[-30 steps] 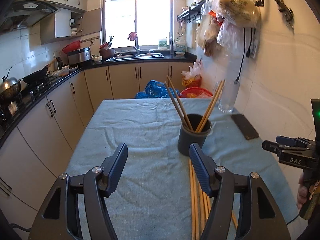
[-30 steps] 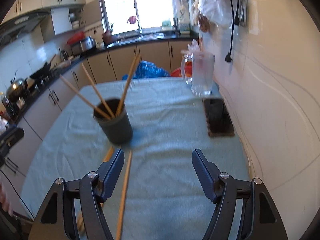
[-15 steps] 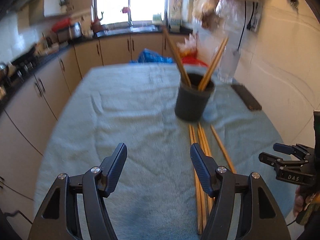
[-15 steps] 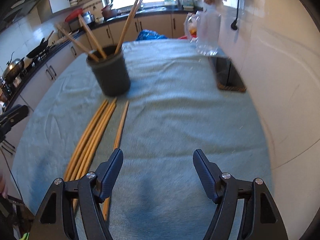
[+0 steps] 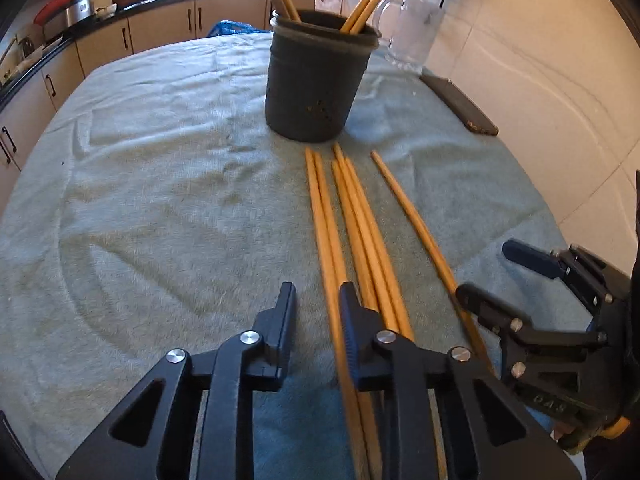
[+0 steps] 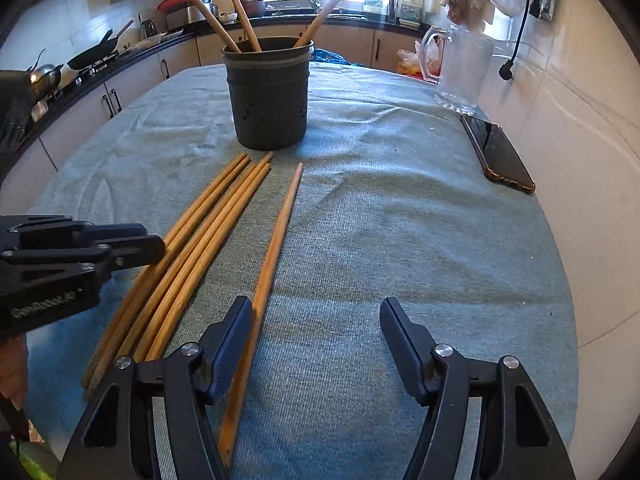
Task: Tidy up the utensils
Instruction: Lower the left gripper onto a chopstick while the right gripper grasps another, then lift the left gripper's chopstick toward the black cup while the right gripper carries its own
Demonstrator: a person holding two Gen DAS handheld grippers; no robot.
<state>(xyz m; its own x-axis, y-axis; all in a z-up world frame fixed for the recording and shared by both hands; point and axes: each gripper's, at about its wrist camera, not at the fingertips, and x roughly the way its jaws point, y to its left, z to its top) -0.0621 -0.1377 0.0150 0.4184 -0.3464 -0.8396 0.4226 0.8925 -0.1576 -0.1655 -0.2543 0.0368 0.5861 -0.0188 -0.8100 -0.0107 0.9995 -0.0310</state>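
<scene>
A dark round holder (image 5: 318, 76) (image 6: 269, 92) stands on the cloth-covered table with several wooden chopsticks upright in it. Several loose chopsticks (image 5: 352, 224) (image 6: 192, 248) lie side by side in front of it, and a single chopstick (image 5: 416, 224) (image 6: 276, 244) lies apart on their right. My left gripper (image 5: 316, 304) is low over the near ends of the bundle, jaws narrowed around the leftmost chopstick with a gap still showing. My right gripper (image 6: 316, 320) is open, its left finger (image 6: 232, 344) beside the single chopstick. Each gripper also shows in the other's view (image 5: 532, 280) (image 6: 120, 240).
A dark phone (image 6: 496, 152) (image 5: 460, 106) lies by the right table edge. A glass mug (image 6: 460, 70) (image 5: 412, 36) stands at the far right by the tiled wall. Kitchen cabinets, stove and sink counter run along the left and back, beyond the table.
Both grippers have come down and forward, close to the table and the loose chopsticks. The left gripper's jaws have narrowed a great deal. The right gripper stays wide open.
</scene>
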